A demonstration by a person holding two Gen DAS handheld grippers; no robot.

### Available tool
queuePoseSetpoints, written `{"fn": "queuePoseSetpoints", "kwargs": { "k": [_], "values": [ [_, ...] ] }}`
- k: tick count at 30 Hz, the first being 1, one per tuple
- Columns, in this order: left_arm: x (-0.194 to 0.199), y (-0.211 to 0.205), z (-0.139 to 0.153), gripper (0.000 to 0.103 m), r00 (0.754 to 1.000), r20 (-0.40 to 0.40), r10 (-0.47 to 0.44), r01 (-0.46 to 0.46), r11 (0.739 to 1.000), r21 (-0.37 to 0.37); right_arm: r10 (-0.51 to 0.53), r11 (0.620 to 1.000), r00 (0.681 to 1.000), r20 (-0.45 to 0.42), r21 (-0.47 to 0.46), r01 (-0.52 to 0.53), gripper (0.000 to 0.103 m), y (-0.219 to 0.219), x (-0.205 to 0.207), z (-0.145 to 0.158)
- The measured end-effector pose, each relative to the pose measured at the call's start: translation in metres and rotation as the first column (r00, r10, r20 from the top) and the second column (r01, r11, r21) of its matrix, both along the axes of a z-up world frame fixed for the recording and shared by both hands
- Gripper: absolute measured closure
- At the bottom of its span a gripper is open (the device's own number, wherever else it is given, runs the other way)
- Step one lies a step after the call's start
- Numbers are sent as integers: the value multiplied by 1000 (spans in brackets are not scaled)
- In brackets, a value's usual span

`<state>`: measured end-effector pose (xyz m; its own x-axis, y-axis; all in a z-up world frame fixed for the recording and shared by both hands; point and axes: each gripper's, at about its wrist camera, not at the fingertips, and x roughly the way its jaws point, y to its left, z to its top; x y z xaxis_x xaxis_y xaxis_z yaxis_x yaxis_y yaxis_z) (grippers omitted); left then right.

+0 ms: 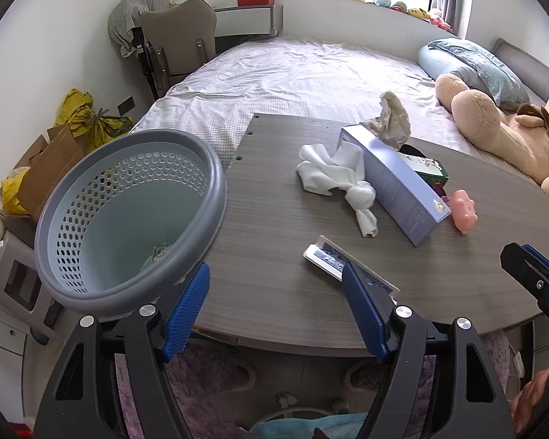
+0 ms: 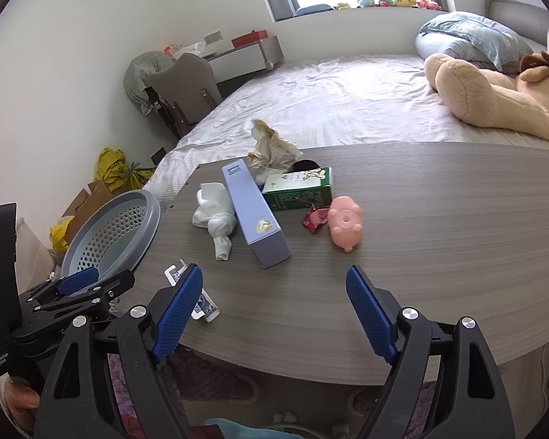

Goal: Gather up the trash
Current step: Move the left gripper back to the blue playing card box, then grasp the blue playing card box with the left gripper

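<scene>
A grey perforated trash basket (image 1: 128,219) stands at the left edge of the wooden table (image 1: 274,256), with a small scrap in its bottom. On the table lie a white knotted cloth (image 1: 340,179), a lilac box (image 1: 395,179), crumpled brown paper (image 1: 391,119), a green carton (image 2: 300,188), a red wrapper (image 2: 314,219), a pink pig toy (image 2: 344,226) and a flat blue-white packet (image 1: 333,258). My left gripper (image 1: 274,311) is open over the table's near edge, beside the basket. My right gripper (image 2: 274,311) is open and empty over the near edge.
A bed (image 1: 311,69) with a teddy bear (image 1: 512,135) and pillows lies behind the table. A chair (image 1: 179,40), cardboard box (image 1: 51,168) and yellow bags (image 1: 84,117) stand at the left. The basket also shows in the right wrist view (image 2: 113,234).
</scene>
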<state>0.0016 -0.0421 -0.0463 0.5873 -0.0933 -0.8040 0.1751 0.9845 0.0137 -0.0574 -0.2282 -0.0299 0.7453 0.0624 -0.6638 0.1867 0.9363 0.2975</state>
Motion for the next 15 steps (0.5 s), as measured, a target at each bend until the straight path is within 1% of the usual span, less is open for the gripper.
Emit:
{"fn": "queuePoseSetpoints", "kwargs": {
  "k": [4,8,15],
  "values": [
    [-3,-22,-6,31,999,-21,-24,24,1000,0,-27,999,1000,7,23,27,23,-17,-11,-4],
    [-3,-43,-16,31,998,-42,-43,44,999,26,-57,997,998,12,47,57,23,-32,-21,-8],
    [3,-64,-33,31,995,-97,-37,42,998,42,-108,991,994,11,81,107,23,-58,-34,-16]
  ]
}}
